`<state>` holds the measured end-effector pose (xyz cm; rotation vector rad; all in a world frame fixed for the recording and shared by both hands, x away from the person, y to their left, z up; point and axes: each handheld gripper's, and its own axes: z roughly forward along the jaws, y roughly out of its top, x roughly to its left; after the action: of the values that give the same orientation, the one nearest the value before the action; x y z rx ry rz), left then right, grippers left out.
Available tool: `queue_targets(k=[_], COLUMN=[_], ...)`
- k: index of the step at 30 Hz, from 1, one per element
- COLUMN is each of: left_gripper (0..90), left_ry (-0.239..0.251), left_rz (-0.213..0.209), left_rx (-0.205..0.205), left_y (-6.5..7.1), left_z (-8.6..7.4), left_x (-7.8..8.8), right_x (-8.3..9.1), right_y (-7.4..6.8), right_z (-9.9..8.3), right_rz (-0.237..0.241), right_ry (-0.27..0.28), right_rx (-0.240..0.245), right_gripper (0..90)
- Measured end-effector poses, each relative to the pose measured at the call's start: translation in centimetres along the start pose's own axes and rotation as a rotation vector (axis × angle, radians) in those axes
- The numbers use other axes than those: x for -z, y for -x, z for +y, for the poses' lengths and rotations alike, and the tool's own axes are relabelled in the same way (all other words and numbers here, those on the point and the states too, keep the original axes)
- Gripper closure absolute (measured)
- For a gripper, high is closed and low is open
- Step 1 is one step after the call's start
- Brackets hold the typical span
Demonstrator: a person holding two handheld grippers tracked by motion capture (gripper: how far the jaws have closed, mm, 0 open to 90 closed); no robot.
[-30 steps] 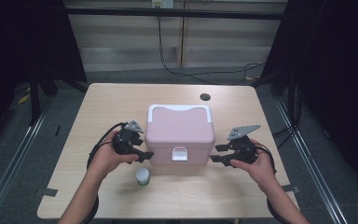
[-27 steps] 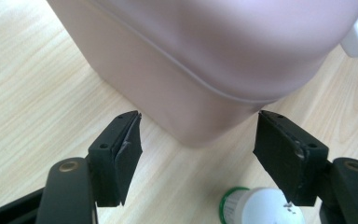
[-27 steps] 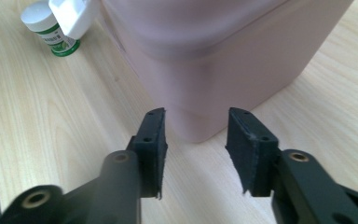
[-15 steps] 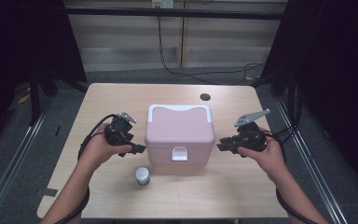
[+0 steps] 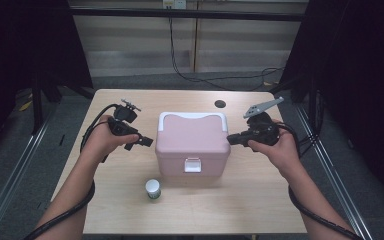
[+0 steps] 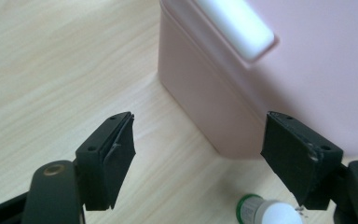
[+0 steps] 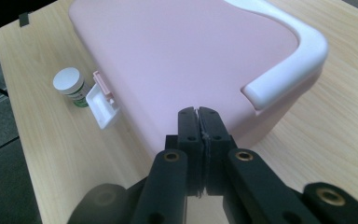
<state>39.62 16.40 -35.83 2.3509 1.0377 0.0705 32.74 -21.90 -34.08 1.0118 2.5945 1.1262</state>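
A pink box point(image 5: 192, 142) with a white handle point(image 5: 192, 116) and a white front latch point(image 5: 192, 165) stands mid-table, lid down. My left gripper point(image 5: 142, 141) hovers just left of the box; its jaws point(image 6: 200, 144) have just been opening and stand wide apart with nothing between them. The right gripper point(image 5: 231, 139) is at the box's right side, raised, its jaws point(image 7: 199, 112) shut on nothing and pointing over the lid point(image 7: 182, 60). A small white-capped bottle point(image 5: 153, 189) stands in front of the box to the left.
The wooden table point(image 5: 260, 200) has a dark round hole point(image 5: 220, 104) behind the box. Cables trail from both grippers along the forearms. Beyond the table edges are dark floor and metal rails.
Both hands have lifted from low beside the box's sides and moved back and upward. The left gripper has drawn a little away from the box. The box and bottle have stayed put.
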Motion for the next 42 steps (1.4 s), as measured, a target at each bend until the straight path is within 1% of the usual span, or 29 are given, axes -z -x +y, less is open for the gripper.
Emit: queue_targets(k=[1,2,3,4,5,6,8,9,10,12,13,14,15,17,18,20,22,23,25,26,28,29,32,34,35,38,39,41,42], left_gripper=[24.8,23.9,23.4,23.2,23.2,23.2,23.2,22.9,22.9,23.0,22.8,22.8,22.8,23.2,23.2,23.2,23.2,23.2,23.3,23.4,23.6,23.6,24.6,25.2,25.6,26.5,26.5,24.5,24.7], left_ry=[-0.003,-0.003,-0.019,-0.019,-0.028,-0.028,-0.029,-0.032,-0.032,-0.049,-0.051,-0.051,-0.039,-0.036,-0.036,-0.041,-0.038,-0.039,-0.036,-0.036,-0.032,-0.025,-0.029,-0.02,-0.012,-0.019,-0.028,-0.04,-0.046], left_rz=[-0.001,0.003,0.003,0.003,0.014,0.014,0.009,0.012,0.012,0.011,0.019,0.019,0.023,0.012,0.012,-0.005,-0.013,-0.023,-0.028,-0.035,-0.054,-0.072,-0.08,-0.084,-0.095,-0.105,-0.104,-0.086,-0.083], left_rx=[0.006,0.021,0.043,0.043,0.057,0.057,0.073,0.084,0.084,0.1,0.105,0.105,0.115,0.12,0.12,0.125,0.127,0.139,0.135,0.143,0.157,0.165,0.163,0.164,0.163,0.155,0.145,0.138,0.146], left_y=[-0.1,0.0,-0.2,-0.2,-0.3,-0.3,-0.4,-0.4,-0.4,-0.5,-0.6,-0.6,-0.8,-0.8,-0.8,-0.8,-0.7,-0.7,-0.7,-0.6,-0.6,-0.5,-0.4,-0.3,-0.1,0.3,0.5,0.8,0.8], left_z=[0.3,0.6,1.3,1.3,2.0,2.0,2.7,3.3,3.3,4.1,4.3,4.3,4.9,5.4,5.4,6.0,6.1,6.4,6.5,6.5,6.5,6.5,6.6,6.7,6.9,7.0,7.0,7.1,7.2], left_x=[0.0,0.0,-0.1,-0.1,-0.2,-0.2,-0.3,-0.6,-0.6,-0.9,-1.0,-1.0,-1.1,-1.1,-1.1,-1.4,-1.5,-1.8,-2.0,-2.1,-2.5,-2.7,-2.7,-2.8,-2.8,-3.0,-3.1,-3.3,-3.2], right_x=[-0.3,-0.9,-1.3,-1.3,-1.6,-1.6,-1.8,-1.9,-1.9,-1.9,-1.9,-1.9,-1.9,-2.0,-2.0,-2.1,-2.1,-2.1,-2.1,-2.1,-2.1,-2.1,-2.1,-2.1,-2.2,-2.3,-2.3,-2.3,-2.3], right_y=[0.0,-0.1,-0.2,-0.2,-0.3,-0.3,-0.4,-0.5,-0.5,-0.4,-0.3,-0.3,-0.2,-0.1,-0.1,-0.1,-0.1,0.0,0.0,0.0,0.0,0.0,0.1,0.1,0.1,0.2,0.2,0.1,0.1], right_z=[0.1,0.2,0.2,0.2,0.4,0.4,0.6,0.6,0.6,0.4,0.3,0.3,0.3,0.3,0.3,0.3,0.2,0.2,0.2,0.2,0.2,0.2,0.2,0.2,0.2,0.2,0.2,0.1,0.0], right_rz=[0.001,0.008,0.014,0.014,0.019,0.019,0.017,0.015,0.015,0.018,0.023,0.023,0.028,0.035,0.035,0.04,0.042,0.045,0.047,0.048,0.048,0.05,0.051,0.053,0.057,0.064,0.064,0.06,0.059], right_ry=[0.0,0.0,0.001,0.001,0.005,0.005,0.004,0.006,0.006,0.019,0.028,0.028,0.028,0.029,0.029,0.038,0.04,0.042,0.043,0.044,0.045,0.046,0.047,0.045,0.044,0.051,0.051,0.056,0.06], right_rx=[0.001,0.002,0.005,0.005,0.011,0.011,0.015,0.02,0.02,0.013,0.005,0.005,0.004,0.004,0.004,0.005,0.006,0.006,0.004,0.004,0.004,0.0,-0.007,-0.012,-0.023,-0.033,-0.033,-0.03,-0.032], right_gripper=[89.9,90.0,90.0,90.0,90.0,90.0,90.0,90.0,90.0,90.0,90.0,90.0,90.0,90.0,90.0,90.0,90.0,90.0,90.0,90.0,90.0,90.0,90.0,90.0,90.0,90.0,90.0,90.0,90.0])
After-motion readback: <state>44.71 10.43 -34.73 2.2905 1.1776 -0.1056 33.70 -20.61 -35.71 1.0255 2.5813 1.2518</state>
